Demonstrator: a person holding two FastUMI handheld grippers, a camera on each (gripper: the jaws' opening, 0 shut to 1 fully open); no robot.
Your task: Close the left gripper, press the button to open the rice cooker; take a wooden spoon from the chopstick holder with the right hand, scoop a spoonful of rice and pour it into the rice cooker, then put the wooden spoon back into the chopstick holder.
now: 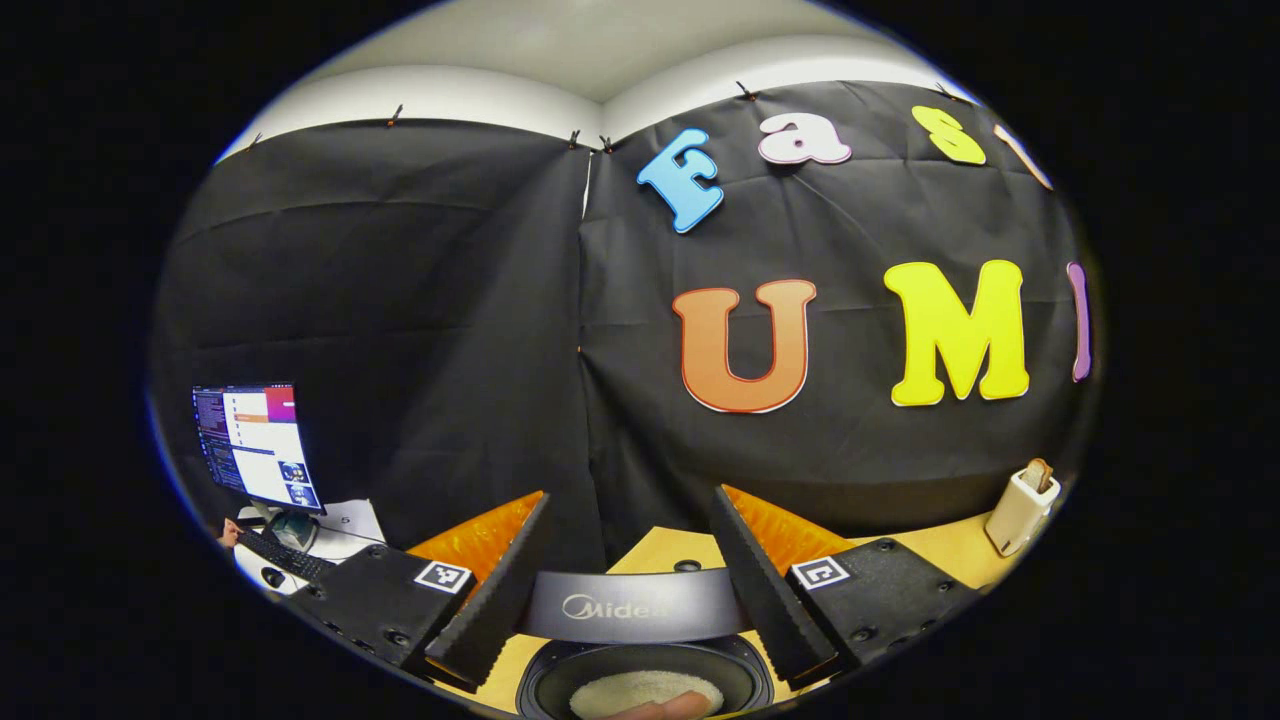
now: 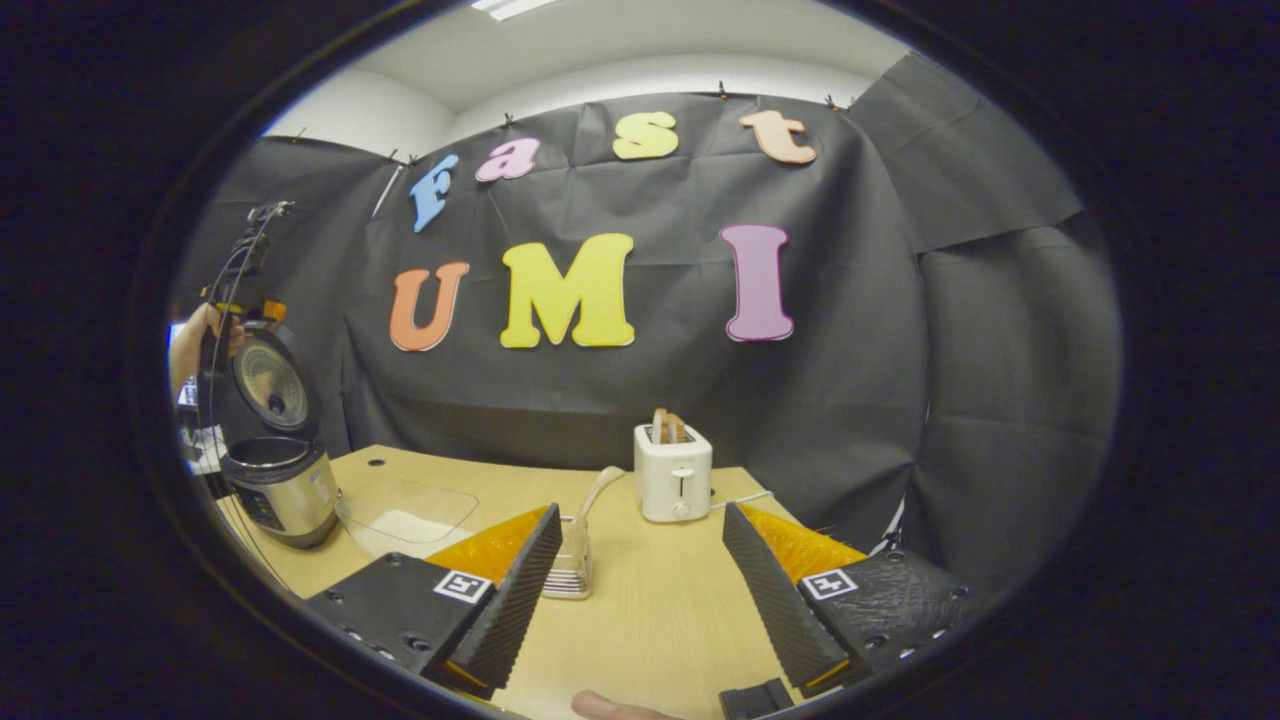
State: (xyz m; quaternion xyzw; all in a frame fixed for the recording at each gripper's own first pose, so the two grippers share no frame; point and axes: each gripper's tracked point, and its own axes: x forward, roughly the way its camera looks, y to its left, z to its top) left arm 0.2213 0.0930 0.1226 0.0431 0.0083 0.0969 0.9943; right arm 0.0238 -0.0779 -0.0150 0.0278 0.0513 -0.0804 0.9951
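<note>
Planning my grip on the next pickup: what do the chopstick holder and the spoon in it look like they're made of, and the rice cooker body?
Chopstick holder: looks like clear ribbed plastic or glass; the table shows through it. Spoon: pale, matte handle, consistent with light wood, though too small to be sure. Rice cooker: brushed, silvery metal-look shell with soft reflections, dark trim, lid standing open.

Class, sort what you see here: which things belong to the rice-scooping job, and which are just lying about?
Belongs to the job: rice cooker, lid up; wooden spoon in the chopstick holder; rice tray; right gripper.
Lying about: toaster; monitor; keyboard.
</note>
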